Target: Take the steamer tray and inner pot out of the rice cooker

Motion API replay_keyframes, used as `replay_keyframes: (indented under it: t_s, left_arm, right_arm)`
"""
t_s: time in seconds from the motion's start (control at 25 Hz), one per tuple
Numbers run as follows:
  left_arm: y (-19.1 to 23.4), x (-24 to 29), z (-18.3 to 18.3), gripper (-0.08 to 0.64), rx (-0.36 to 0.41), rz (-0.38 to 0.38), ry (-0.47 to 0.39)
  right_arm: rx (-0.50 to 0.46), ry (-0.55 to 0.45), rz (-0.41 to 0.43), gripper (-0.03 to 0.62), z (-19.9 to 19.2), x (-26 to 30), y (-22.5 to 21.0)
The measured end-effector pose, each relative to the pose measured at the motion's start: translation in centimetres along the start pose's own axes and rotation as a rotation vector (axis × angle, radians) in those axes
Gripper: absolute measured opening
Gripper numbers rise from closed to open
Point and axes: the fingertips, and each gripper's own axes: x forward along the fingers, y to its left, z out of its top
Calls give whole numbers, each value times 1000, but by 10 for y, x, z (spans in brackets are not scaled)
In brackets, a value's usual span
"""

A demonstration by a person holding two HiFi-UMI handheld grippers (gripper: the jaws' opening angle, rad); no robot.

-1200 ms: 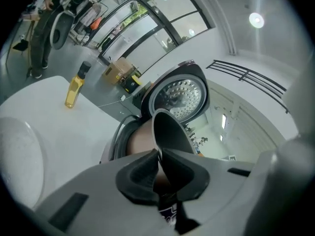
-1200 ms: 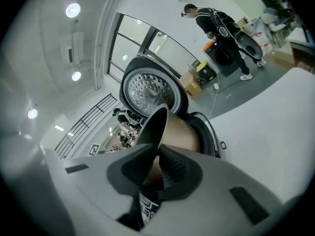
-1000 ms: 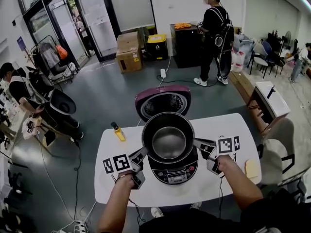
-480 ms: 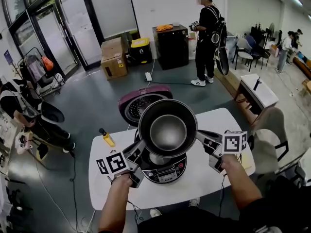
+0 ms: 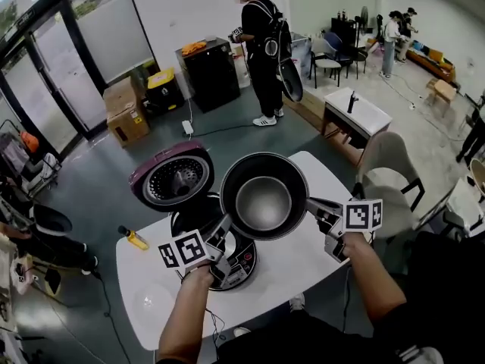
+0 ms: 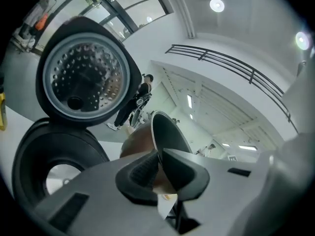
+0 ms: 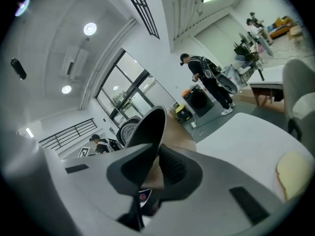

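Both grippers hold the dark metal inner pot [image 5: 264,196] in the air, to the right of the rice cooker body [image 5: 198,230] and above the white table [image 5: 299,268]. My left gripper [image 5: 224,230] is shut on the pot's left rim, my right gripper [image 5: 312,205] on its right rim. In the left gripper view the jaws pinch the thin rim of the pot [image 6: 167,132], with the cooker's empty well [image 6: 59,166] below left. In the right gripper view the pot [image 7: 147,127] rises between the shut jaws. The cooker's maroon lid [image 5: 173,177] stands open.
A small yellow object [image 5: 133,238] lies on the table left of the cooker. A pale yellow pad [image 7: 293,173] sits on the table's right side. A faint round shape [image 5: 149,302] shows at the near left corner. A chair [image 5: 386,165] stands right of the table; people stand behind it.
The pot has been lifted out of the cooker and carried to the right of it by both grippers. The cooker's well now shows empty.
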Motion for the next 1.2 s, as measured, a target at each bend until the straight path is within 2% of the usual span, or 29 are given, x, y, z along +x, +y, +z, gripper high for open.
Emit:
replay_keyframes:
  t_s: [0.28, 0.52, 0.6, 0.76, 1.2]
  left_arm:
    - [-17, 69, -59, 28, -29, -41, 136]
    - [-25, 111, -114, 29, -25, -35, 177]
    - [-21, 124, -135, 28, -47, -23, 195]
    - [-10, 137, -170, 32, -104, 0, 226]
    - [11, 147, -223, 37, -135, 86, 261]
  right_arm:
    - [99, -18, -110, 40, -19, -59, -73]
    - [138, -3, -226, 37, -39, -96, -129]
    - [140, 7, -254, 34, -43, -104, -147]
    - [140, 57, -267, 34, -54, -110, -173]
    - [176, 202, -256, 35, -96, -106, -222]
